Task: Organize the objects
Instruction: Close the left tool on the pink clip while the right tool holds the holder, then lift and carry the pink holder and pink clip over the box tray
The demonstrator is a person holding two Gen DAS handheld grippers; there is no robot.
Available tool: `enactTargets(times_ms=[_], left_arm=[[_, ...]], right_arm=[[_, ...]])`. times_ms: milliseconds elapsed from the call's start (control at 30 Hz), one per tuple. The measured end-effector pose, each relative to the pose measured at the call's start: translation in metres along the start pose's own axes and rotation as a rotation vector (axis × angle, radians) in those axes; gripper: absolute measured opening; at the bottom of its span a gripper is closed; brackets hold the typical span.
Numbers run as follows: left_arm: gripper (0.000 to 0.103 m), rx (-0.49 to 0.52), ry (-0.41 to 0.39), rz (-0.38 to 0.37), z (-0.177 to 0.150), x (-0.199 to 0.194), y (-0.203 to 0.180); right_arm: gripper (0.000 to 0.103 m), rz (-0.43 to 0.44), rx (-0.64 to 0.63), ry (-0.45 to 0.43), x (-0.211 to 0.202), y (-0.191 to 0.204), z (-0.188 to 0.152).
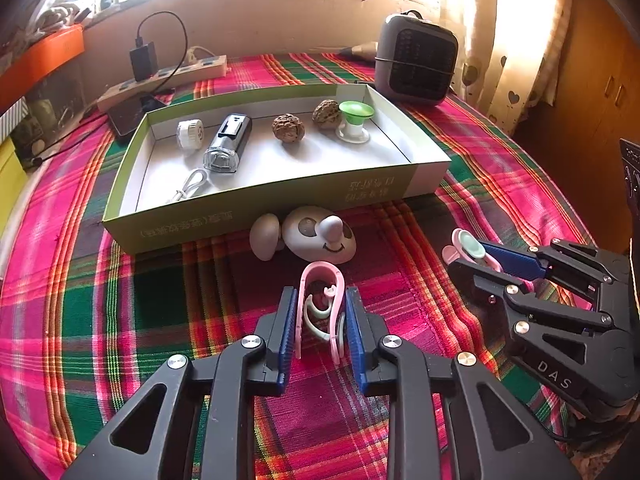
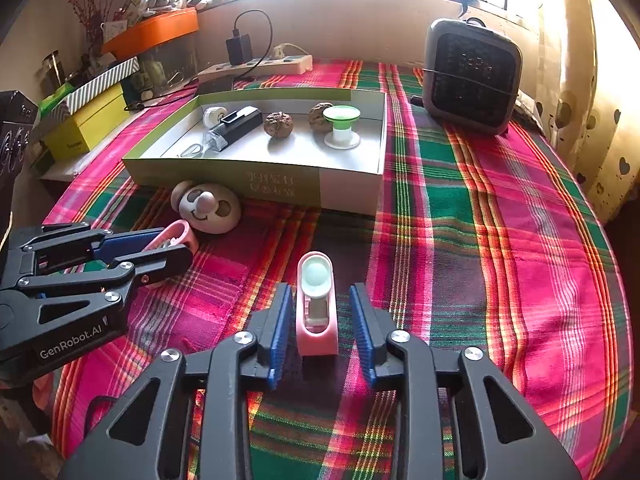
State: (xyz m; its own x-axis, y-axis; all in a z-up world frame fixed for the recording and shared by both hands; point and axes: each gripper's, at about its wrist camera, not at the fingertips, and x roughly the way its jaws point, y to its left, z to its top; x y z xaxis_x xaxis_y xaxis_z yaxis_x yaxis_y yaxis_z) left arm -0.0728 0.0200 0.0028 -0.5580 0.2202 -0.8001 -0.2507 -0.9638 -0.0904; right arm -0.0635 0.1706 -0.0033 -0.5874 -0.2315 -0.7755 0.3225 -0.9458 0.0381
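My left gripper [image 1: 321, 312] is shut on a pink clip-shaped holder [image 1: 320, 280] with pale green hooks inside, low over the plaid cloth. My right gripper [image 2: 320, 312] is open around a pink stand with a pale green round pad [image 2: 316, 300]; its blue pads stand apart from the stand's sides. A green-sided open box [image 1: 256, 204] lies behind, holding a white cap [image 1: 190, 133], a black light [image 1: 228, 144], two walnuts [image 1: 288, 128], a green-topped spool [image 1: 354, 120] and a white cable [image 1: 192, 186]. A beige smiley-face toy [image 1: 316, 236] lies against the box's front wall.
A grey heater [image 1: 416, 64] stands at the back right. A power strip with a black charger [image 1: 160, 72] lies at the back left. Yellow and striped boxes [image 2: 88, 116] and an orange tray [image 2: 152, 32] crowd the left edge. Curtains hang on the right.
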Motion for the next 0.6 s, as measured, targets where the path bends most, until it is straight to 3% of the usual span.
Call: enactTargets(times_ms=[133,600], left_arm=[[0.021,-0.003,-0.001,-0.003,0.000,0.000,0.000],[0.021,-0.020,-0.005,-0.028,-0.002,-0.011,0.004]], right_arm=[[0.019,0.002,0.001,0.000,0.000,0.000,0.000],[0.018,0.036,0.008,-0.007,-0.004,0.007,0.003]])
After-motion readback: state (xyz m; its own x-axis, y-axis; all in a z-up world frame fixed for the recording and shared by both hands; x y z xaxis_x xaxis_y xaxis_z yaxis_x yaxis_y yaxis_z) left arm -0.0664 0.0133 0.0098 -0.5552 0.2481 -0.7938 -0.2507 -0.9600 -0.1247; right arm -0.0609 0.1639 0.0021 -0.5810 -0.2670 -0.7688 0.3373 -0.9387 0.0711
